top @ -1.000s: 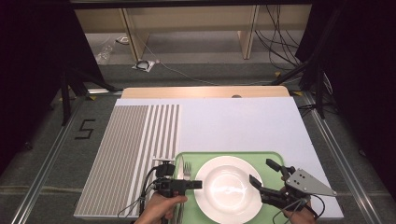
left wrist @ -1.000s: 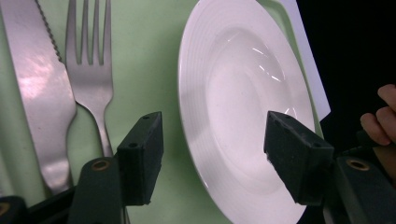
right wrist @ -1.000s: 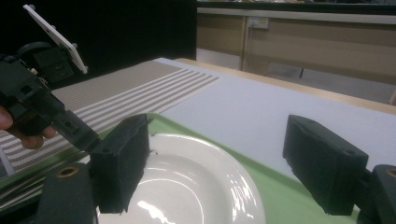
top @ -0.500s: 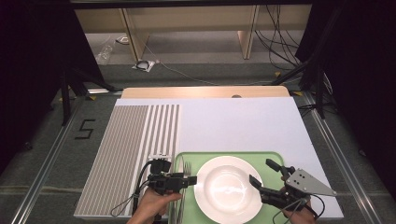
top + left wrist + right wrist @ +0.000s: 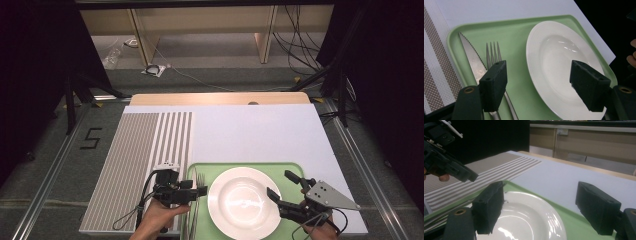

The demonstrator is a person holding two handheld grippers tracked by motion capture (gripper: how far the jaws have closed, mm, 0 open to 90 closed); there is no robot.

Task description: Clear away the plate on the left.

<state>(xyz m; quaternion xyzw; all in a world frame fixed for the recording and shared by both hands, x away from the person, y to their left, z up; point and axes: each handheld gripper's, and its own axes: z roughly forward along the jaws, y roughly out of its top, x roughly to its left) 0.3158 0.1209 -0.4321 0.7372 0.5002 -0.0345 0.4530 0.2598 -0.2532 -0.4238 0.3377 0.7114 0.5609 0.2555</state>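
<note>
A white plate (image 5: 243, 202) sits on a green tray (image 5: 292, 170) at the table's near edge. A fork (image 5: 199, 179) and a serrated knife (image 5: 471, 57) lie side by side on the tray, left of the plate. My left gripper (image 5: 202, 190) hovers over the fork (image 5: 494, 51) and points toward the plate (image 5: 564, 65). Its jaws have just been opening and hold nothing. My right gripper (image 5: 280, 183) stands open at the plate's right rim, and nothing is gripped. In the right gripper view the plate (image 5: 524, 215) lies below the jaws, with the left gripper (image 5: 451, 167) at the upper left.
A striped placemat (image 5: 145, 150) lies left of the tray on a white sheet (image 5: 250, 130). The table's wooden far edge (image 5: 215, 98) borders the floor, where cables and stands lie. Each gripper trails a cable near the front edge.
The left gripper has lifted a little and drawn back left from the plate's rim, with its jaws standing wider. The right gripper, plate, fork and knife have stayed put.
</note>
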